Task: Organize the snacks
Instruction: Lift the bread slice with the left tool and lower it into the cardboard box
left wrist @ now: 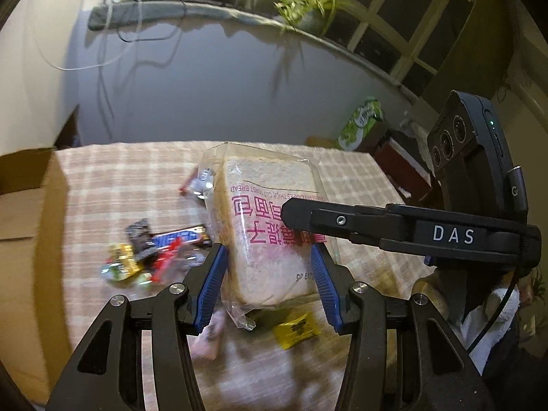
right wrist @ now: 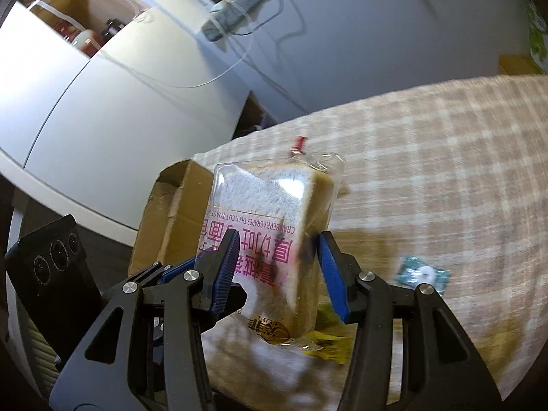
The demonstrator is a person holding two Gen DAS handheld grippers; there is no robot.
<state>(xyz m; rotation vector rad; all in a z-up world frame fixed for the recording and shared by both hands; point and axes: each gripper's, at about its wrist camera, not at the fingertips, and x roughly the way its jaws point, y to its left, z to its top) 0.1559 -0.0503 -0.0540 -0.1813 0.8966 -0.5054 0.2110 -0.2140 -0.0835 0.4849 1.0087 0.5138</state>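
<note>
A clear bag of toast bread (left wrist: 270, 226) with pink lettering stands upright above the checked tablecloth. My left gripper (left wrist: 269, 257) is shut on its lower part, one blue pad at each side. My right gripper (right wrist: 277, 250) is shut on the same bread bag (right wrist: 270, 215) from the other side; one of its fingers (left wrist: 328, 221) crosses the left wrist view. A Snickers bar (left wrist: 178, 239) and several small wrapped candies (left wrist: 121, 263) lie left of the bread. A yellow packet (left wrist: 296, 330) lies under it.
An open cardboard box (left wrist: 30, 226) stands at the table's left edge and also shows in the right wrist view (right wrist: 171, 212). A teal wrapped snack (right wrist: 423, 275) lies on the cloth at right. A green package (left wrist: 361, 125) stands beyond the far right corner.
</note>
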